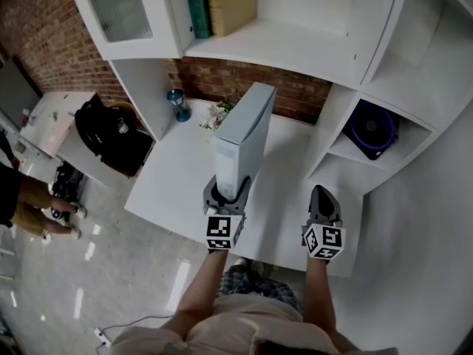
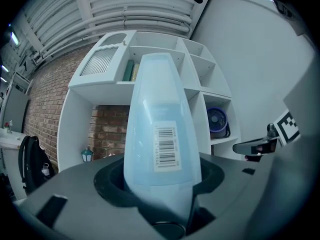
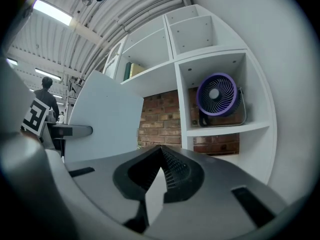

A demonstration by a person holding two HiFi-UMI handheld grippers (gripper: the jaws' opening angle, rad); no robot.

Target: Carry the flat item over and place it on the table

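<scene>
L gripper [image 1: 225, 196] pinching pale-blue flat box [image 1: 244, 133] upright over white worktop [image 1: 174, 180]; R gripper [image 1: 323, 199] pressed together.

It looked like a home study corner set up inside a big industrial hall. Ahead of the left jaws stood a white shelf unit [image 2: 195, 59] with books [image 2: 129, 70] against a brick wall [image 2: 107, 129], above a white worktop [image 1: 177, 176]. Beyond the right jaws was a purple fan [image 3: 217, 96]. Overhead ran bare ceiling pipes [image 2: 135, 11] and strip lights [image 3: 52, 12].
</scene>
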